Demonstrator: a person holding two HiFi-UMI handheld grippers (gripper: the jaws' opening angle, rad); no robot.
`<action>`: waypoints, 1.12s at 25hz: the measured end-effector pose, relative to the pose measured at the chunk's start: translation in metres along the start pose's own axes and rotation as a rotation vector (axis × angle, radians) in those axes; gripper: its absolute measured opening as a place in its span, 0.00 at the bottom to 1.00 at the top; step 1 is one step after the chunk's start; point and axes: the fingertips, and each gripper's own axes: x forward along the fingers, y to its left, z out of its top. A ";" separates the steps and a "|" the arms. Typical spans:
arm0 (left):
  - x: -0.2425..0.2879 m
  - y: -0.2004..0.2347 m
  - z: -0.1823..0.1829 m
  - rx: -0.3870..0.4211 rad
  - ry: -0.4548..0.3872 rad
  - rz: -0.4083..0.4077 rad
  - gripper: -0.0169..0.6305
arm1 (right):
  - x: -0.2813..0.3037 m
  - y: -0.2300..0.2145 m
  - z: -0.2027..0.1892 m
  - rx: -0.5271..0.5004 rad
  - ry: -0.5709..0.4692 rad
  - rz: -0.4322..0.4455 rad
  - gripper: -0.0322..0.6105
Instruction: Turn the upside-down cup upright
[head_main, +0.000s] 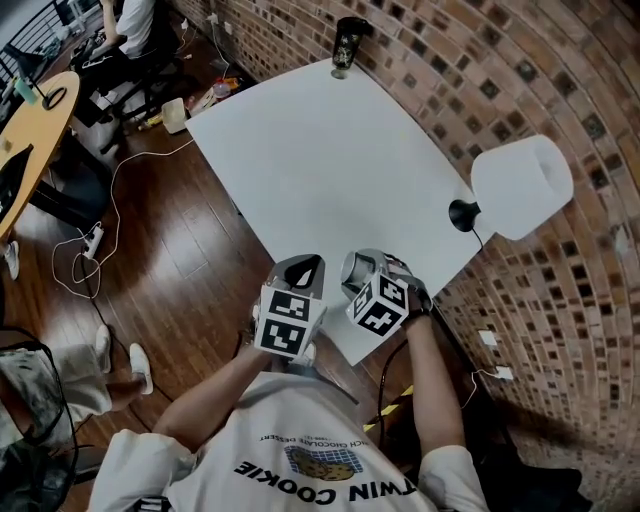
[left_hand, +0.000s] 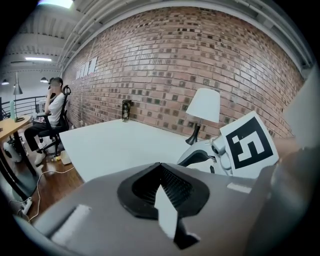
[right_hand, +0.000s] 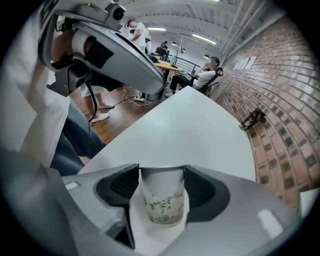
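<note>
the right gripper view is showing what the head view is barely giving away: a pale cup (right_hand: 162, 200) with a green leaf print is sitting between the jaws of the right gripper (right_hand: 161, 171). both black pads are pressing against its wider end, so the gripper is clamping the cup. the wider end is pointing away from the camera and the narrower end toward it. the white table (right_hand: 200, 130) is showing behind and under the cup, but whether the cup is resting on it or hanging just above it cannot be told from here.

from the head view, both grippers are hovering over the near corner of the table, side by side, with the right one tipping steeply down and its marker cube (head_main: 380, 305) covering most of what it is holding.

the left gripper (left_hand: 160, 166) is carrying nothing: in its own view the pads are meeting at the tips, jaws together, and it is pointing out across the tabletop.

that view is also catching the white lamp (left_hand: 204, 105) by the brick wall (left_hand: 200, 60), a dark tumbler (left_hand: 126, 110) at the table's far corner, and a seated person (left_hand: 52, 107) at another desk. the right gripper view is showing the lamp not at all.
</note>
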 end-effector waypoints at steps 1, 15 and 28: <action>0.000 0.000 0.000 -0.002 -0.001 0.001 0.03 | 0.000 -0.001 0.000 -0.003 -0.001 -0.004 0.48; -0.002 0.002 -0.001 -0.004 0.004 0.004 0.03 | -0.030 -0.039 0.010 0.513 -0.448 -0.161 0.47; 0.000 -0.010 -0.006 0.036 0.036 0.006 0.03 | -0.049 -0.054 -0.011 0.847 -0.769 -0.514 0.47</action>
